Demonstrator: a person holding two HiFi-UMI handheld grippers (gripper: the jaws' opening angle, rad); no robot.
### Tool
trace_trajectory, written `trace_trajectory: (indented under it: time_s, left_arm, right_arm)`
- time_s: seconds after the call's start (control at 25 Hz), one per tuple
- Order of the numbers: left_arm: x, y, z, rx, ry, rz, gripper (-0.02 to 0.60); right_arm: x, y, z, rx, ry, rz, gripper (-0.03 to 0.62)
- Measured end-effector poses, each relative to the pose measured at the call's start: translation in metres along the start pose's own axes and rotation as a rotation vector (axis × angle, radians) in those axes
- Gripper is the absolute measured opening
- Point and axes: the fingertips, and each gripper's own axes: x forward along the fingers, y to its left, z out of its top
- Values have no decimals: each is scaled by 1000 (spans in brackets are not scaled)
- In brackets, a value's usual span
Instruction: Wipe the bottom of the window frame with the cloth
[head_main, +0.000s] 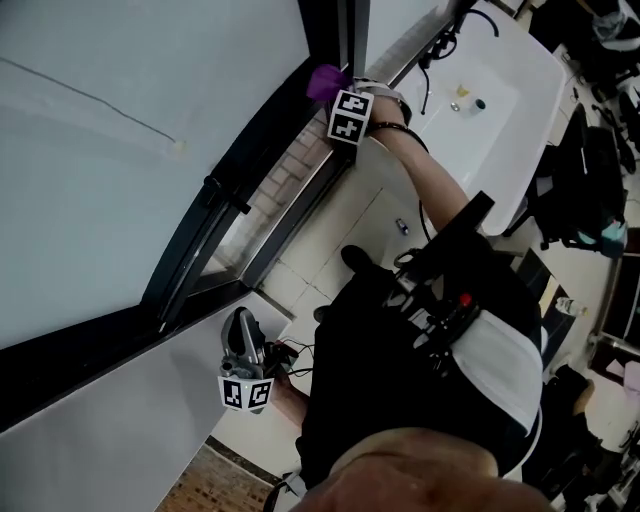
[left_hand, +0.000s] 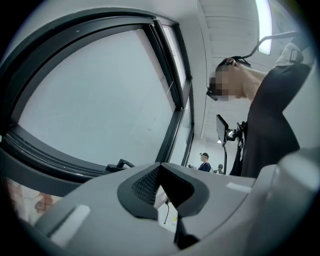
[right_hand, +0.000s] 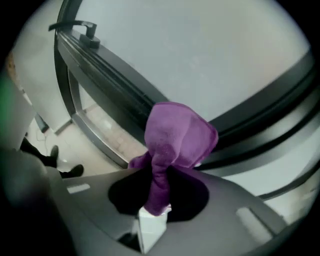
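My right gripper (head_main: 336, 93) is shut on a purple cloth (head_main: 324, 81), whose bunched end sticks out past the jaws. In the right gripper view the cloth (right_hand: 175, 135) lies over the dark lower rail of the window frame (right_hand: 112, 95); I cannot tell whether they touch. That window frame (head_main: 270, 175) runs diagonally through the head view. My left gripper (head_main: 241, 328) hangs low beside the person's body, away from the frame. Its jaws (left_hand: 160, 168) meet at the tips with nothing between them.
A window handle (head_main: 226, 196) sticks out from the frame. A strip of pale tiles (head_main: 290, 165) lies beside the rail. At the right stand a white sink (head_main: 500, 120) and a black faucet (head_main: 440, 50). A distant person (left_hand: 204, 162) stands down the corridor.
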Motion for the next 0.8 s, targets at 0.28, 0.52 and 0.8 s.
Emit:
trace_trajectory:
  time_s: [0.28, 0.52, 0.8]
  left_arm:
    - [15, -1, -6, -14, 18, -49, 0]
    - [22, -7, -2, -7, 20, -84, 0]
    - [-6, 2, 6, 10, -10, -21, 0]
  right_arm:
    - [-46, 202, -18, 530, -304, 673, 64]
    - [-175, 284, 97, 977, -889, 1262, 66]
    - [-281, 287, 170, 793, -1234, 1382, 64]
